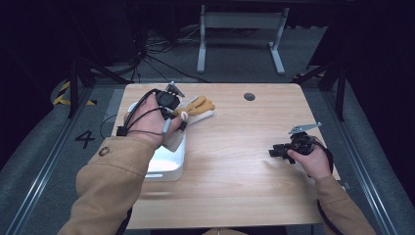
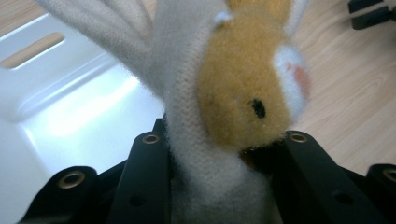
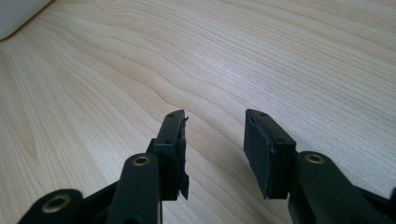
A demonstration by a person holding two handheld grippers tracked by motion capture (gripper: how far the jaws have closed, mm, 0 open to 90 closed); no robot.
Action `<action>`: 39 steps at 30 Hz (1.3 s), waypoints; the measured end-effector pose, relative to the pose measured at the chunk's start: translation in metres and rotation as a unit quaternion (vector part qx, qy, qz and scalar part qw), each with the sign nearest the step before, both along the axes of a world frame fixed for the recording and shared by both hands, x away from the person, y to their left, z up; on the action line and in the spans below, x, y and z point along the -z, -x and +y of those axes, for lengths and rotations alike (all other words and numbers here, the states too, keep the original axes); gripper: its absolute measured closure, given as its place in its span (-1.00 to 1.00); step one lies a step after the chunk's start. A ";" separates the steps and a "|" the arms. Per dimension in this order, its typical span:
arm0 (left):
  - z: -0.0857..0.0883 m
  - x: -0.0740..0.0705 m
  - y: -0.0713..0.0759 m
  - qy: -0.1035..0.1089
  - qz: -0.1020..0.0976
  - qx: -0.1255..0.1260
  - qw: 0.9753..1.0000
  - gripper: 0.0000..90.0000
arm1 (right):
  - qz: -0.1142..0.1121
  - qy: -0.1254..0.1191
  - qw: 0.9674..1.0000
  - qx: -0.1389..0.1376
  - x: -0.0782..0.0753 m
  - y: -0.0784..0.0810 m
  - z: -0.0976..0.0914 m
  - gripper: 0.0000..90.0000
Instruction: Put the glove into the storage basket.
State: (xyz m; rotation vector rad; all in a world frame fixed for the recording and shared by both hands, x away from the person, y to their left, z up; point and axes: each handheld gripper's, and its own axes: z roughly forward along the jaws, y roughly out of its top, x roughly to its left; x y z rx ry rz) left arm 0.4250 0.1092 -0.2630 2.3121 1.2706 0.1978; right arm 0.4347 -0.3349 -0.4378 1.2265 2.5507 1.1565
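Plush rabbit (image 2: 243, 93) pinched in the left gripper (image 2: 219, 154) beside the white bin (image 1: 169, 169)
Soft fur could slip free; the right gripper (image 3: 212, 140) stands parted, holding nothing, over the table (image 3: 280, 56)

Open tabletop (image 1: 235, 161) between white bin (image 1: 171, 169) at left and right gripper (image 1: 275, 152).

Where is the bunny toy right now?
The bunny toy is squeezed in the left claw, at the table's far left, right beside the white tub.
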 end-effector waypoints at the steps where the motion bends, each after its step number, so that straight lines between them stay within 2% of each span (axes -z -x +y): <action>1: 0.002 0.000 -0.001 -0.002 0.001 -0.008 1.000 0.50 | 0.000 0.001 1.000 0.001 0.000 0.001 0.000 0.32; 5: 0.012 0.002 -0.005 -0.001 0.013 -0.038 0.999 0.50 | 0.002 0.000 1.000 0.005 0.001 0.003 -0.002 0.32; 7: 0.017 0.003 -0.007 0.006 0.019 -0.057 0.998 0.49 | 0.003 -0.002 1.000 0.007 0.001 0.004 -0.003 0.32; 8: 0.023 0.005 -0.010 0.015 0.028 -0.079 0.996 0.49 | 0.002 -0.002 1.000 0.010 0.000 0.005 -0.005 0.32; 9: 0.023 0.005 -0.010 0.015 0.028 -0.079 0.996 0.49 | 0.002 -0.002 1.000 0.010 0.000 0.005 -0.005 0.32; 11: 0.028 0.008 -0.013 0.008 0.030 -0.096 0.995 0.49 | -0.001 -0.004 1.000 0.013 0.000 0.007 -0.006 0.31; 12: 0.031 0.009 -0.015 0.008 0.031 -0.106 0.994 0.49 | -0.002 -0.006 1.000 0.014 -0.001 0.008 -0.008 0.31; 13: 0.036 0.012 -0.017 0.012 0.040 -0.120 0.992 0.49 | -0.003 -0.006 1.000 0.014 -0.001 0.009 -0.008 0.31; 14: 0.036 0.012 -0.017 0.012 0.040 -0.120 0.992 0.49 | -0.003 -0.006 1.000 0.014 -0.001 0.009 -0.008 0.31; 15: 0.039 0.013 -0.018 0.014 0.046 -0.130 0.990 0.49 | -0.003 -0.005 1.000 0.014 -0.002 0.009 -0.009 0.31; 21: 0.048 0.021 -0.026 0.011 0.060 -0.166 0.984 0.49 | -0.002 -0.006 1.000 0.018 -0.001 0.011 -0.012 0.30; 23: 0.052 0.026 -0.030 0.018 0.069 -0.179 0.981 0.49 | -0.001 -0.006 1.000 0.020 0.000 0.012 -0.013 0.28; 29: 0.055 0.041 -0.034 0.009 0.072 -0.191 0.979 0.48 | 0.001 -0.006 1.000 0.023 0.002 0.012 -0.015 0.27; 32: 0.055 0.053 -0.035 0.008 0.082 -0.193 0.978 0.48 | 0.002 -0.006 1.000 0.025 0.003 0.013 -0.015 0.27; 34: 0.055 0.063 -0.036 0.007 0.090 -0.198 0.976 0.48 | 0.002 -0.003 1.000 0.026 0.003 0.014 -0.016 0.27; 37: 0.055 0.072 -0.037 0.004 0.095 -0.201 0.975 0.48 | 0.003 -0.004 1.000 0.027 0.003 0.014 -0.017 0.26; 39: 0.054 0.080 -0.039 0.011 0.102 -0.205 0.973 0.48 | 0.003 -0.004 1.000 0.028 0.003 0.014 -0.017 0.26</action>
